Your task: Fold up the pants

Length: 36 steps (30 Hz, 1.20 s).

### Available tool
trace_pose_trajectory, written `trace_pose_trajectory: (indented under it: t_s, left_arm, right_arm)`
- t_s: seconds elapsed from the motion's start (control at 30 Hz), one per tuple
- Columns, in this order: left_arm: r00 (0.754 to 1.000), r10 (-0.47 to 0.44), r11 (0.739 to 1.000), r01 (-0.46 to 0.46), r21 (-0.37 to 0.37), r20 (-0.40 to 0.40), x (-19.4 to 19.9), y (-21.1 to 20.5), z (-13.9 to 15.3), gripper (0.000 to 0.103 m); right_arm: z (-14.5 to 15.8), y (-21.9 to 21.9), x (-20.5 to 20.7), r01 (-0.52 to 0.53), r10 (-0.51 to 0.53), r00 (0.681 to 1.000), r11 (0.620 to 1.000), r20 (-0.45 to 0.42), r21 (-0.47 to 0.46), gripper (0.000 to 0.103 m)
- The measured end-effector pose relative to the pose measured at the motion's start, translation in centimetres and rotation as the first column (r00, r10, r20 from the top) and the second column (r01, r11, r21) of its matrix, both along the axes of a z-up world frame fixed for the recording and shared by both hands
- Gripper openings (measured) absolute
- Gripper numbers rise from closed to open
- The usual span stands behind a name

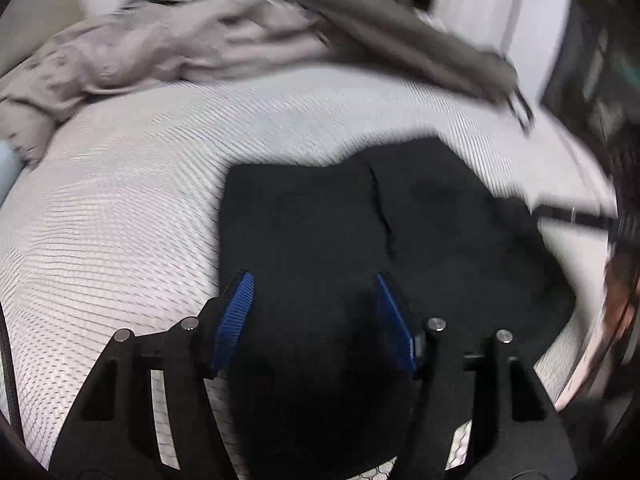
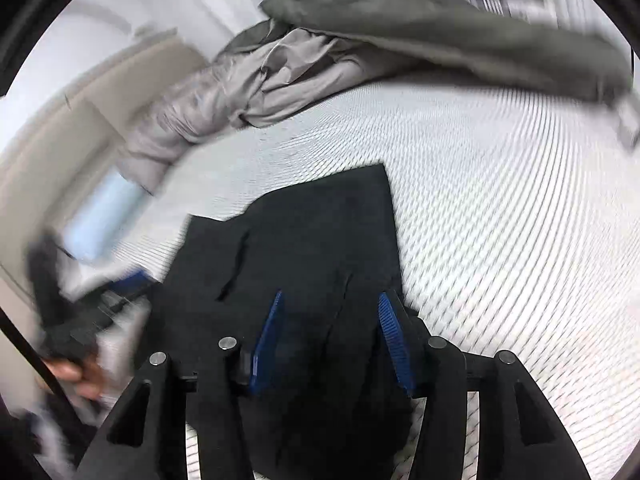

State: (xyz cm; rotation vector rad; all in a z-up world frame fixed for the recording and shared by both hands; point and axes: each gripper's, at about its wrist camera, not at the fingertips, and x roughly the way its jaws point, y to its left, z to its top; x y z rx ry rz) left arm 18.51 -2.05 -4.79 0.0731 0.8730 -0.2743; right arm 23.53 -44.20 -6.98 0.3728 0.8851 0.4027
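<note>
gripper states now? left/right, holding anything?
Left gripper: jaws open above the black pants, nothing gripped.
Right gripper: jaws open above the pants, nothing gripped.

Both wrist views down onto pants (image 1: 360,240)

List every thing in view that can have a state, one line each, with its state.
Black pants: folded into a compact stack, lying flat on the mattress.
Grey bedding: crumpled in a heap at the far side.
Olive blanket: bunched, draped over the grey bedding.
Left gripper: open above the pants.
Right gripper: open above the pants.
Mattress: bare, patterned cover showing.
</note>
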Motion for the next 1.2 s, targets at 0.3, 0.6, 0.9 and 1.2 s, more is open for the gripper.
trace_pose_trajectory:
  t_s: [0.3, 0.6, 0.9, 1.2]
  left_arm:
    - [1.000, 0.017, 0.998, -0.018, 0.056, 0.018, -0.5, -1.1, -0.6, 0.066]
    - [0.998, -0.050, 0.997, 0.048, 0.065, 0.038, -1.3, -4.2, 0.6, 0.066]
    - [0.967, -0.244, 0.968, 0.247, -0.043, 0.073, -4.6, -12.6, 1.7, 0.066]
    - [0.947, -0.314, 0.949, 0.311, 0.060, 0.063, -6.3, -18.9, -0.6, 0.066]
  right_arm:
    - [-2.0, -2.0, -1.4, -0.071, 0.080, 0.995, 0.985, -0.053, 0.155, 0.050]
    - [1.3, -1.3, -4.9, -0.086, 0.083, 0.996, 0.994, 0.041, 0.073, 0.007]
    - [-0.1, -3.3, -5.4, 0.028, -0.028, 1.000, 1.000, -0.004, 0.011, 0.033]
    - [-2.3, -3.1, -4.6, -0.033, 0.041, 0.997, 0.990, -0.058, 0.135, 0.026]
